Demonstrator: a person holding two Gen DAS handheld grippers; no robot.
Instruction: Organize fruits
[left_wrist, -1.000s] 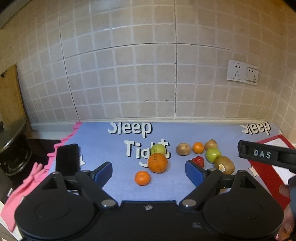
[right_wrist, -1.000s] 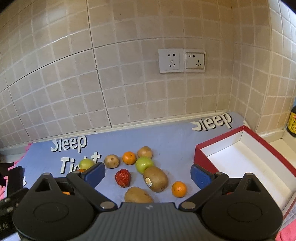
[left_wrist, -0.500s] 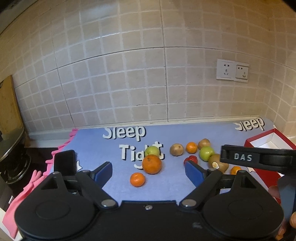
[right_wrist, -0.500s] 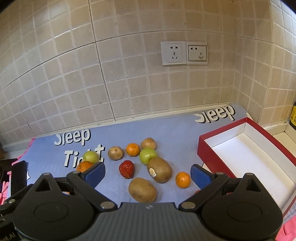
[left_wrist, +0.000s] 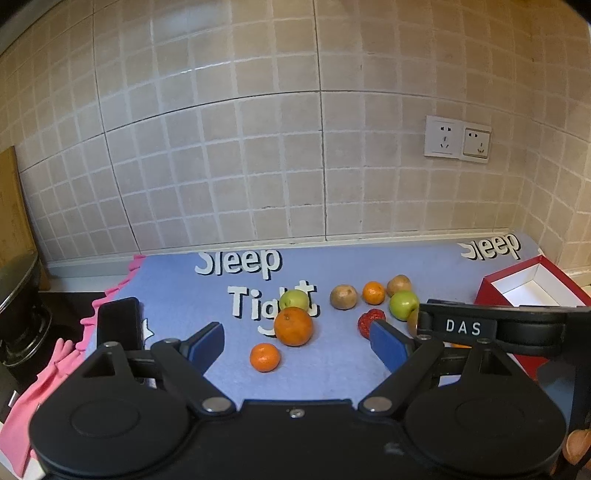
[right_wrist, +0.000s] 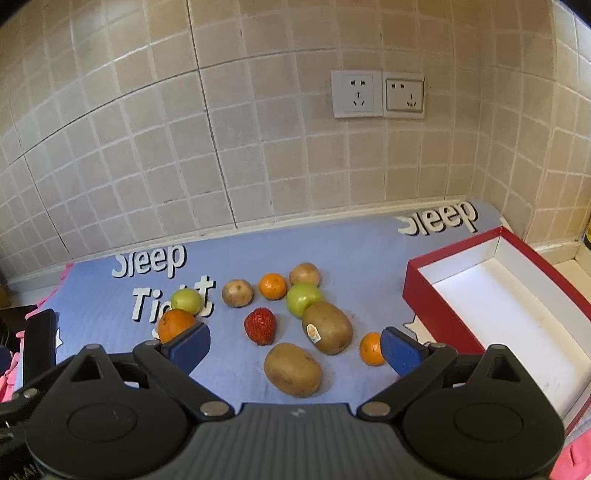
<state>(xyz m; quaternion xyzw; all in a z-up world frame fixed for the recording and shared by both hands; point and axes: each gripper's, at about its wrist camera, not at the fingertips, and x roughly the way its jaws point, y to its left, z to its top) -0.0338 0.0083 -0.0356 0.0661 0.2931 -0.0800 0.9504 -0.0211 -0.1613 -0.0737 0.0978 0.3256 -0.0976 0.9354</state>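
Observation:
Fruit lies scattered on a blue mat (right_wrist: 351, 243). In the right wrist view I see a strawberry (right_wrist: 260, 326), two large kiwis (right_wrist: 327, 327) (right_wrist: 292, 369), a green apple (right_wrist: 303, 299), small oranges (right_wrist: 272, 285) (right_wrist: 371, 348) and a big orange (right_wrist: 173, 324). A red box with a white inside (right_wrist: 495, 295) sits at the right, with nothing in it. My right gripper (right_wrist: 295, 345) hovers open above the nearer kiwi. My left gripper (left_wrist: 297, 341) is open above the mat near a big orange (left_wrist: 293, 326) and a small orange (left_wrist: 265, 356). Neither holds anything.
A tiled wall with two sockets (right_wrist: 376, 94) backs the counter. A black phone (left_wrist: 119, 328) lies at the mat's left edge beside pink cloth (left_wrist: 40, 384). The right gripper's body (left_wrist: 491, 326) crosses the left wrist view at the right, in front of the red box (left_wrist: 532, 284).
Both grippers have drawn back and risen slightly, so more of the mat and fruit shows. The fruit has not moved. Both grippers stay open.

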